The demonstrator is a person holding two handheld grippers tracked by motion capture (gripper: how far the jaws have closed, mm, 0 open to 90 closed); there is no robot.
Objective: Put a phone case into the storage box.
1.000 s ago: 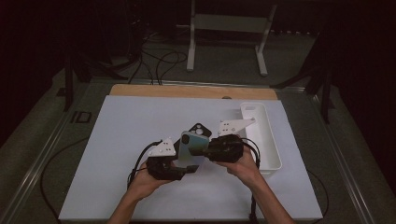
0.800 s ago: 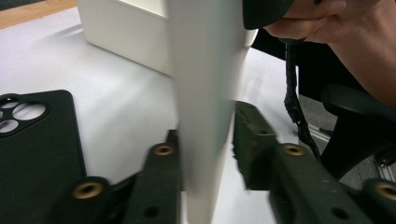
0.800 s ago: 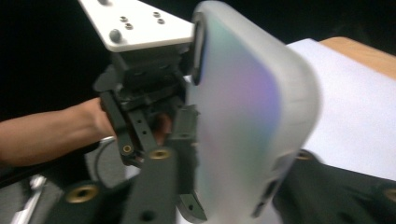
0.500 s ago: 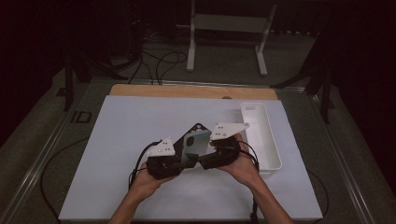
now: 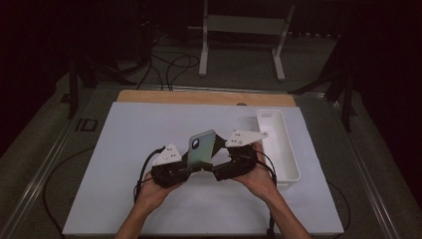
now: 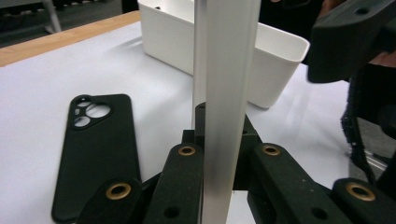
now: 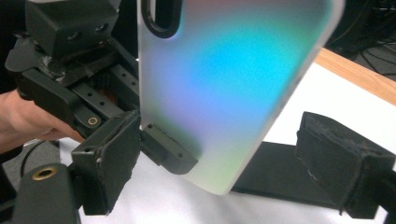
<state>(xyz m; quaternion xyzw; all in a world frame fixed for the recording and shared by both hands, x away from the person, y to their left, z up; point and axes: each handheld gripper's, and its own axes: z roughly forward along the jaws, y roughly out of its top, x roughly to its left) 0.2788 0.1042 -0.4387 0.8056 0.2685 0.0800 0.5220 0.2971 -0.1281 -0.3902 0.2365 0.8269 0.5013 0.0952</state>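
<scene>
A phone (image 5: 201, 146) with a shimmering blue-green back stands upright above the white mat. My left gripper (image 5: 191, 167) is shut on its lower end; in the left gripper view the phone (image 6: 225, 84) rises edge-on between the jaws of that gripper (image 6: 226, 140). My right gripper (image 5: 212, 170) faces it from the right. Its jaws have just been opening, and the phone (image 7: 224, 84) hangs between the spread pads of the right gripper (image 7: 226, 163) without touching them. A black phone case (image 6: 98, 149) lies flat on the mat, partly hidden behind the phone (image 5: 219, 143).
A long white bin (image 5: 278, 144) stands on the mat's right side, close to my right hand. A wooden strip (image 5: 204, 97) runs along the mat's far edge. Cables and a white stand (image 5: 244, 30) lie on the floor beyond the table.
The phone has swung up from lying roughly level between the two grippers to standing upright. The right gripper's jaws have spread apart and let go of it. The hands stayed in place.
</scene>
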